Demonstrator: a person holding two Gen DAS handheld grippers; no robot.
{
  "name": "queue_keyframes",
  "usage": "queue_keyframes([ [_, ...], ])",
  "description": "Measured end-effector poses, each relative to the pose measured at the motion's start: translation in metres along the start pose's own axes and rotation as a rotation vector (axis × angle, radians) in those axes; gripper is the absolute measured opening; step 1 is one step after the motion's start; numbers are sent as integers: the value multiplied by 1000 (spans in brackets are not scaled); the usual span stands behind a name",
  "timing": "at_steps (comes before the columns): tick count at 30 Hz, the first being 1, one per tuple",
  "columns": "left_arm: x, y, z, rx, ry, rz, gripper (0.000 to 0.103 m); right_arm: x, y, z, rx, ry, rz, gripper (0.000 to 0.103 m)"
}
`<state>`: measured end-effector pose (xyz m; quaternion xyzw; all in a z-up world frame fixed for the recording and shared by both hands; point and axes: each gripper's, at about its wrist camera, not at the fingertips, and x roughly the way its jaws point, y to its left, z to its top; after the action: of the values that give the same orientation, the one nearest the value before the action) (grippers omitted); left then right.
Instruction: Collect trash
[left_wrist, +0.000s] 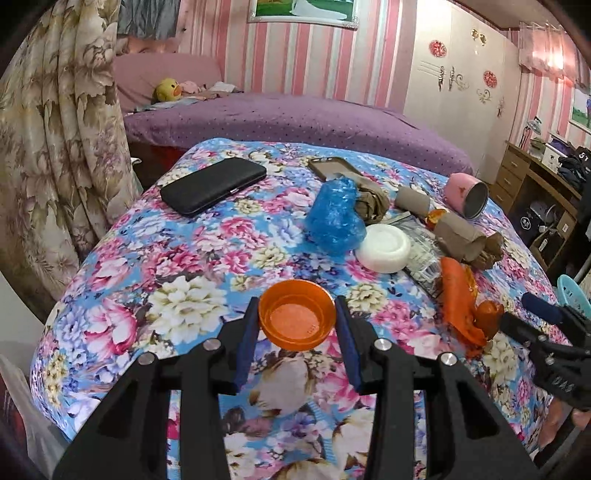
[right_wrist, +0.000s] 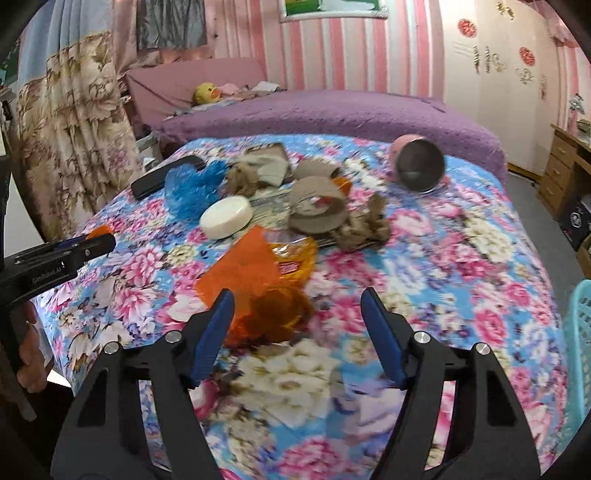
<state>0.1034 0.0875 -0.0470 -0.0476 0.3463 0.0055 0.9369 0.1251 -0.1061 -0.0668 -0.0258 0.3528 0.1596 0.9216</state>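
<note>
On the side of the left gripper (right_wrist: 74, 247), as the right wrist view catches it at the left edge, white lettering reads "GenRobot.AI"; the marking on the right gripper (left_wrist: 554, 325) at the right edge of the left wrist view is upside down and too small to read. A yellow-and-red label shows on the orange plastic wrapper (right_wrist: 258, 269), but its print is blurred.

In the left wrist view the left gripper's blue pads (left_wrist: 246, 339) pinch an orange plastic cup (left_wrist: 297, 314) from both sides, near the front of the floral tablecloth (left_wrist: 177, 266); the cup has embossed marks on its bottom, unreadable. The right gripper's fingers stand spread wide, holding nothing, just right of the wrapper's crumpled near end.

Farther back lies the rest of the litter: a blue plastic bag (left_wrist: 334, 218), a white round lid (left_wrist: 384, 247), cardboard tubes (left_wrist: 458, 236), crumpled brown paper (right_wrist: 364, 227) and a clear wrapper (left_wrist: 424, 258) partly hidden under the lid and tubes. A pink mug (left_wrist: 467, 194) lies on its side at the far right, a black phone case (left_wrist: 212, 184) at the far left, and a brown-edged phone or case (left_wrist: 332, 166) behind the bag, probably face up, though the bag covers its near end. A teal basket (right_wrist: 580, 350) is cut off at the right edge.
</note>
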Motion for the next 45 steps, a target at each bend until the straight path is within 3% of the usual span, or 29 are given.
queue_keyframes([
  [3,-1,-4,-1,14,-9,-2,40,15,6,0,-26,33,-8,59],
  [5,-1,-8,-1,22,-13,-2,40,21,8,-1,-17,51,10,42],
  [7,-1,-9,-1,22,-9,-6,40,23,7,-2,5,57,49,33],
  [11,1,-13,-1,32,-6,-1,40,14,6,-2,-18,30,52,23],
  [20,3,-23,-2,45,-4,8,40,-17,-31,1,41,-40,11,21],
  [26,-10,-54,5,86,-43,9,40,-53,-82,1,75,-67,-46,20],
  [35,-22,-144,18,99,-72,-67,40,-128,-199,-17,210,-125,-212,19],
  [39,-18,-197,16,144,-68,-124,40,-161,-252,-37,250,-135,-316,19],
  [45,-9,-273,4,202,-47,-196,40,-189,-312,-74,326,-110,-402,19],
])
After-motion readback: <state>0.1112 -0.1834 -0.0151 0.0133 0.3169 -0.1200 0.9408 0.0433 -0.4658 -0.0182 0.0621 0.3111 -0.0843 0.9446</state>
